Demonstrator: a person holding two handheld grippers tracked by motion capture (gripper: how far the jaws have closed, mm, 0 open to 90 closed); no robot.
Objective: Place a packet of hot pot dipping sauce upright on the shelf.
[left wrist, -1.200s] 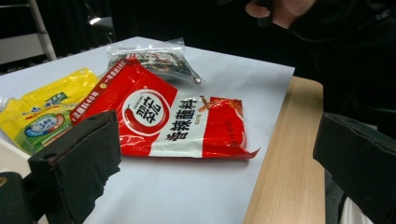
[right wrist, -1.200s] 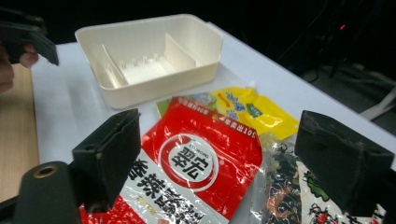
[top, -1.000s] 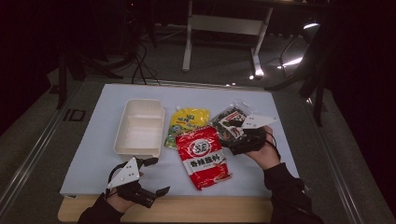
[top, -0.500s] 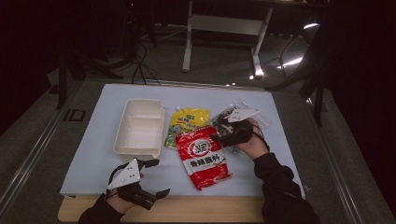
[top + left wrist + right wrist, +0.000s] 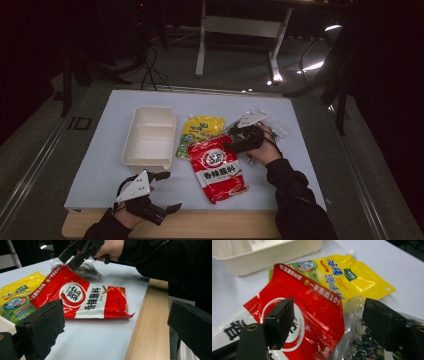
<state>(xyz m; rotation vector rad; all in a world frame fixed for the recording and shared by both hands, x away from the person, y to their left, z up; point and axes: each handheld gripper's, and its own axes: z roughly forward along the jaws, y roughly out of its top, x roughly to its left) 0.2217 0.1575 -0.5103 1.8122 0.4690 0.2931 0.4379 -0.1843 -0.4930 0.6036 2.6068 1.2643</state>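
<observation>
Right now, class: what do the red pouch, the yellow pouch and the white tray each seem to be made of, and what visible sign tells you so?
Red pouch: glossy plastic film, judging by sharp glare and creases. Yellow pouch: similar shiny flexible plastic, with a small moulded spout at its top. White tray: looks like matte rigid plastic, perhaps foam or pulp; smooth, dull, evenly white walls leave it open.

Clear packet (image 5: 274, 125) largely hidden under right tongs (image 5: 231, 145); red pouch (image 5: 312, 315) cut off at bottom edge.
</observation>
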